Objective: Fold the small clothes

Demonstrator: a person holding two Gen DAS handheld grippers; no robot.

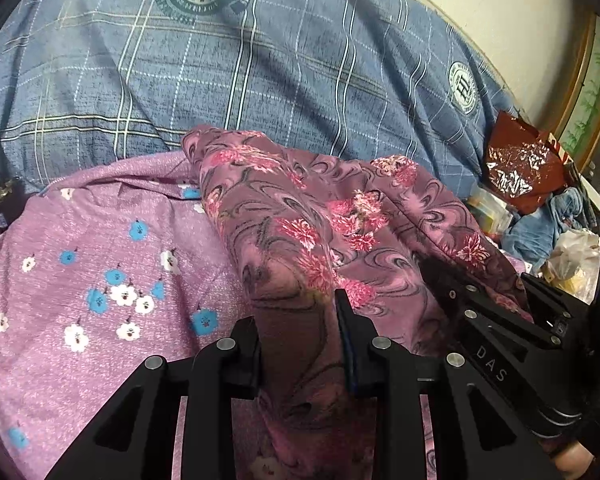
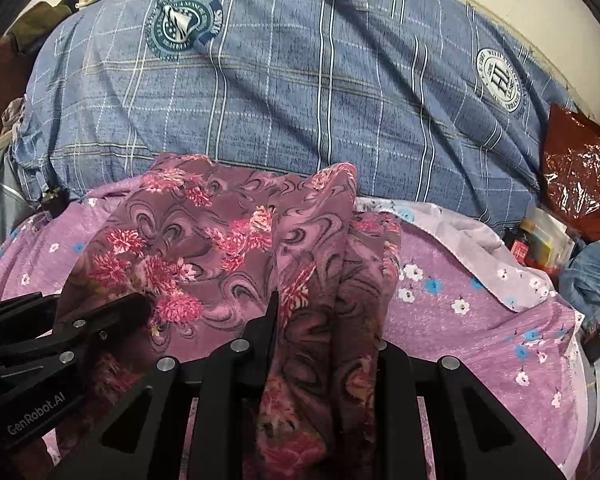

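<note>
Both grippers are clamped on the garment (image 1: 300,216), a mauve piece with pink flowers. The left gripper (image 1: 300,344) pinches a thick bunch of it between its jaws, and the right gripper (image 2: 324,344) does the same, side by side. The cloth hangs crumpled from them over the purple sheet (image 1: 80,280) on the bed. Trouble I'd expect: the bunched grips hide the true edges, so the fold could land crooked, or a layer could slip out.

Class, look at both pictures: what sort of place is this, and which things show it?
Probably a bedroom: a blue checked quilt fills the back, a lilac flowered bedsheet covers the surface, and household clutter lies beside a red plastic bag.
</note>
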